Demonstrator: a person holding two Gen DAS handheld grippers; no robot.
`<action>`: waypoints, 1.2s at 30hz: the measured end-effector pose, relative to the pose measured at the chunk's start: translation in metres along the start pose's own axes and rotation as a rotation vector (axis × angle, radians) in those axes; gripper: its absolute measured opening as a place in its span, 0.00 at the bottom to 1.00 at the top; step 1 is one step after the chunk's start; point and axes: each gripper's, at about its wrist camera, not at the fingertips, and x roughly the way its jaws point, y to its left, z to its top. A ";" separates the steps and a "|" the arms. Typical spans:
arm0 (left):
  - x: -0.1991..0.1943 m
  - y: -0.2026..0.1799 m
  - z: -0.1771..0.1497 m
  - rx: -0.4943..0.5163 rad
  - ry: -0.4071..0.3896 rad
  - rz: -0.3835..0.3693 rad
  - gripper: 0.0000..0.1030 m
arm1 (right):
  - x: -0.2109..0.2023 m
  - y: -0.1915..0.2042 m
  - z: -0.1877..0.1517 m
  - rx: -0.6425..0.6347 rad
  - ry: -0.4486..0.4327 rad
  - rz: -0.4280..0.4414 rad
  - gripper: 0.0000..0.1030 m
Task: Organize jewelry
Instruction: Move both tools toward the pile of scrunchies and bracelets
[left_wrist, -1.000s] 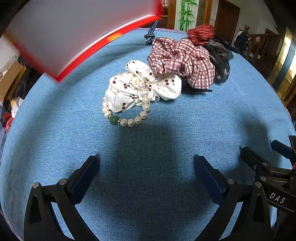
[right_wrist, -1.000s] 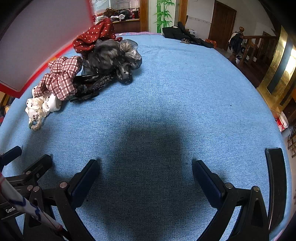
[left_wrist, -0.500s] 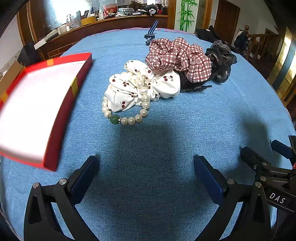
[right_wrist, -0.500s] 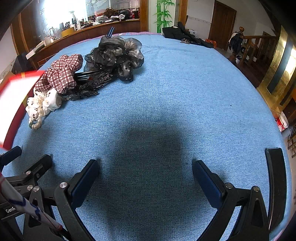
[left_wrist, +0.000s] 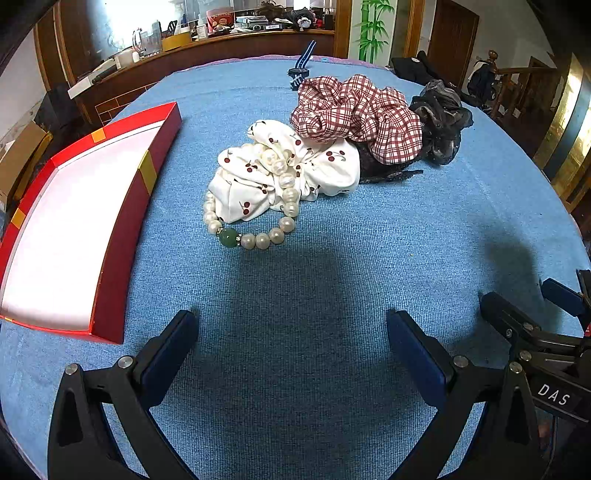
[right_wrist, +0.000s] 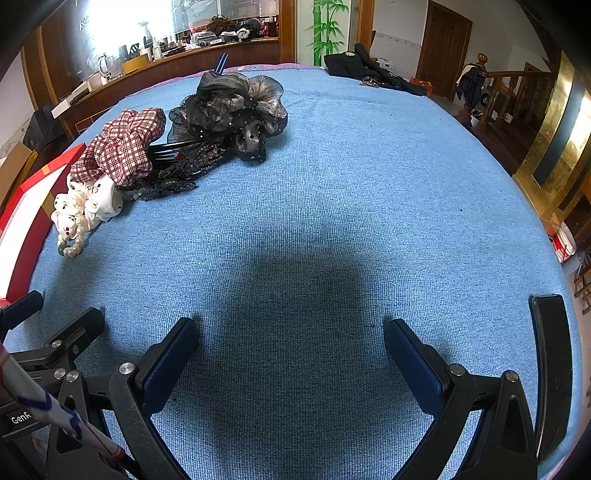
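Your left tongs (left_wrist: 291, 332) stand wide and empty; the pearl bracelet (left_wrist: 251, 218) lies straight ahead toward the table's middle, draped on the white scrunchie (left_wrist: 317, 170), the red box (left_wrist: 74, 229) along the left edge. Your right tongs (right_wrist: 288, 339), also wide, are farther.

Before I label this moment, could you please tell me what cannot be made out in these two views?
- Red box: left wrist view, near left corner cut off by the frame edge; right wrist view shows only a sliver.
- Pearl bracelet: far part lies hidden in the cherry-print scrunchie.
- Dark hair clip: mostly buried beneath the plaid scrunchie and black gauze scrunchie.
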 end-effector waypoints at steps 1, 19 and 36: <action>0.000 0.000 0.000 0.000 0.000 0.000 1.00 | 0.000 0.000 0.000 0.000 0.000 0.000 1.00; -0.123 0.041 0.004 0.023 -0.295 -0.006 1.00 | -0.079 -0.008 0.000 0.096 -0.151 0.155 1.00; -0.137 0.053 0.005 0.050 -0.289 0.012 1.00 | -0.141 0.026 0.005 -0.009 -0.286 0.167 1.00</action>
